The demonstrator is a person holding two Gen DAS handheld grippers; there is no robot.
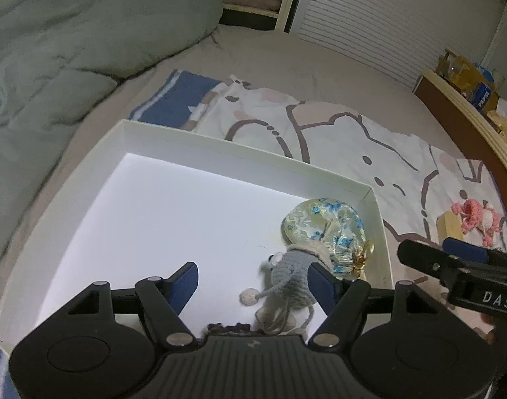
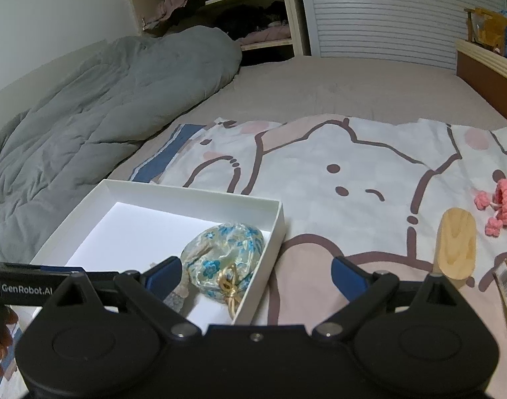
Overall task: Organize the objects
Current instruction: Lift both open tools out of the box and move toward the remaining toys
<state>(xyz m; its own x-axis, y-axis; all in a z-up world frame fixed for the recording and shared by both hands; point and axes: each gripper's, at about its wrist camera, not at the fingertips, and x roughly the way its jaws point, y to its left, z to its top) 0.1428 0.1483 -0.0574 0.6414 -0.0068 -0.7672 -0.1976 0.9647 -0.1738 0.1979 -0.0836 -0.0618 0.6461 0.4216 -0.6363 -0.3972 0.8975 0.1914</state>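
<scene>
Fingers of the left gripper [image 1: 253, 282] stand spread over the white box [image 1: 220, 148], gripping nothing, with the grey knitted mouse [image 1: 286, 277] lying on the box floor just inside its right finger and touching the floral pouch [image 1: 323, 222] ahead of it. The right gripper [image 2: 256, 274] is likewise spread and empty above the cartoon-print cloth [image 2: 336, 153], the box's near corner by its left finger; a wooden piece [image 2: 456, 246] and a pink knitted toy [image 2: 503, 204] lie ahead to its right.

This is a home bedroom. A wide bed [image 2: 336, 83] fills the view, with a rumpled grey quilt [image 2: 97, 106] and a cartoon-print sheet [image 2: 320, 173] on it. Behind stand open shelves [image 2: 220, 3] stuffed with clothes, a slatted white door [image 2: 380, 10] and a headboard ledge [image 2: 486, 63] holding boxes.
</scene>
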